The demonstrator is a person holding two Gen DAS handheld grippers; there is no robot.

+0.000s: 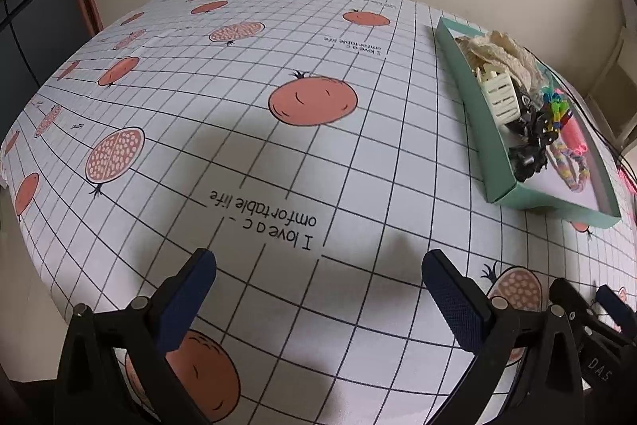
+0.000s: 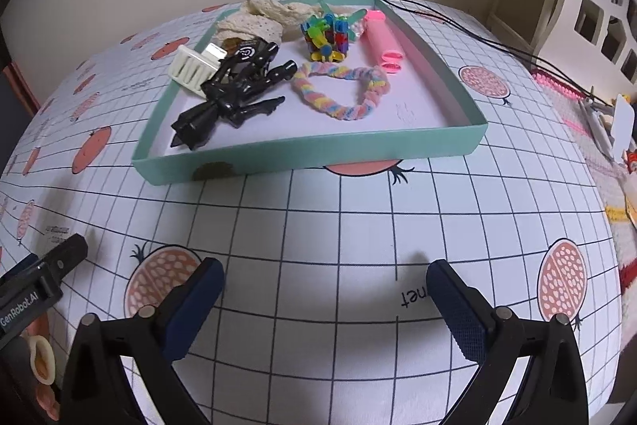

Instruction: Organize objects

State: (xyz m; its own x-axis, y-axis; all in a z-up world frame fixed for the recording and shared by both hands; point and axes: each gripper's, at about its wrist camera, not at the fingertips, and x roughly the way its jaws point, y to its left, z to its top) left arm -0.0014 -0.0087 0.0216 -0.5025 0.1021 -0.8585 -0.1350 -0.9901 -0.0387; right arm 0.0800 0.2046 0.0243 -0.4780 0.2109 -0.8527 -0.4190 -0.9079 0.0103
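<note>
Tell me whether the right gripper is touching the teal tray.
Apart. The right wrist view shows the right gripper with its fingers open over the tablecloth, and several bare grid squares lie between the fingertips and the teal tray's near wall.

Printed upside down on the tablecloth (image 1: 278, 154): "I love a c omfortable life". Marked "GenRobot.AI" on the left gripper (image 2: 24, 301); "DAS" on the right gripper (image 1: 597, 369).

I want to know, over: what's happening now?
Left gripper, right gripper open, empty. Hair things in teal cardboard tray. Nothing blocking.
</note>
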